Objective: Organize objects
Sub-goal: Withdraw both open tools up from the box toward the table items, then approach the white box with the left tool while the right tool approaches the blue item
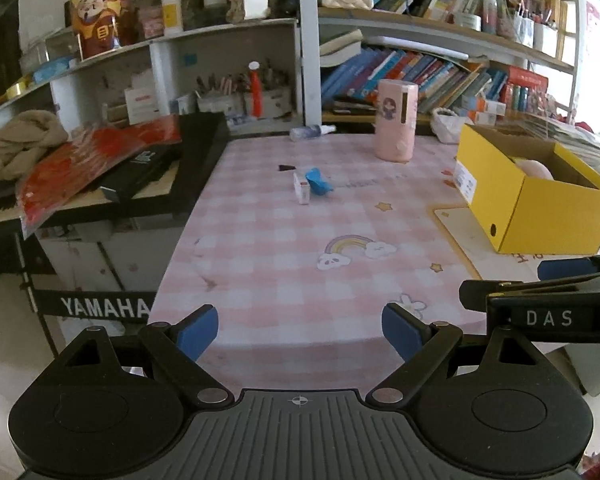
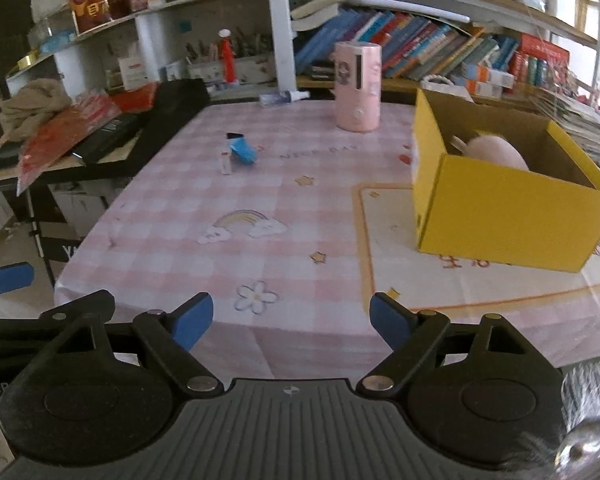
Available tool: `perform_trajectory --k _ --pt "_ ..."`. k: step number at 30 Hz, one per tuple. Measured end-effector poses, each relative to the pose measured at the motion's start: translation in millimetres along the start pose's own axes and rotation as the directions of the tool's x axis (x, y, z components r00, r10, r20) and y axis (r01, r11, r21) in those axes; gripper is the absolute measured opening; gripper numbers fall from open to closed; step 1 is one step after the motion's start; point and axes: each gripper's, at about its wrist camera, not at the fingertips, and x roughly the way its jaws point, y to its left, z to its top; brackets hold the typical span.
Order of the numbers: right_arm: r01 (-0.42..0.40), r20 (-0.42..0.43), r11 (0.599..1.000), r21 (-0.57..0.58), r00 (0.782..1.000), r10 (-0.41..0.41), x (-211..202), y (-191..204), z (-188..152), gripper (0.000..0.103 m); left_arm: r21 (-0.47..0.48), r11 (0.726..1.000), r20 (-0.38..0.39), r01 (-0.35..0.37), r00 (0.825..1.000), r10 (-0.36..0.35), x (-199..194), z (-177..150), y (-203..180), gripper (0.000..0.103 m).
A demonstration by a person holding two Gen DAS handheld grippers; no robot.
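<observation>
A small white box [image 1: 301, 189] [image 2: 225, 163] lies mid-table beside a crumpled blue item [image 1: 318, 182] [image 2: 243, 151] and a small black piece [image 1: 287, 167] [image 2: 235, 135]. A tall pink cylinder [image 1: 395, 120] [image 2: 358, 87] stands farther back. An open yellow box [image 1: 540, 200] [image 2: 508, 204] on the right holds a pale pink rounded object [image 2: 498, 151]. My left gripper [image 1: 300, 332] hangs open over the table's near edge with nothing between its fingers. My right gripper [image 2: 291, 320] is likewise open and empty, its fingers [image 1: 564, 269] showing at the right of the left wrist view.
The pink checked tablecloth [image 1: 300, 248] covers the table. A keyboard on a stand [image 1: 100, 184] piled with red packets and a beige cloth stands to the left. Bookshelves [image 1: 420, 72] fill the back. A clear spray bottle [image 1: 312, 132] lies at the table's far edge.
</observation>
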Motion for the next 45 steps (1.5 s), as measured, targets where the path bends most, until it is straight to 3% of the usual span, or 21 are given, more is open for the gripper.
perform_trajectory --k 11,23,34,45 --pt "-0.027 -0.012 1.0 -0.011 1.0 0.027 24.0 7.7 15.0 0.082 -0.021 1.0 -0.009 -0.001 1.0 0.0 18.4 7.1 10.9 0.091" --pt "-0.057 -0.048 0.998 -0.025 0.997 0.055 78.4 -4.3 55.5 0.079 -0.042 0.999 -0.031 -0.022 0.999 0.021 69.7 40.5 11.1 0.091" --pt "-0.142 -0.063 0.988 -0.059 0.988 0.138 134.3 -16.3 107.5 0.061 -0.06 0.996 -0.026 -0.067 0.997 0.066 115.6 83.6 7.7 0.09" --pt "-0.226 -0.075 0.959 -0.17 0.973 0.216 202.8 -6.8 154.8 0.041 -0.085 0.988 -0.098 -0.125 0.988 0.117 161.8 101.3 14.8 0.09"
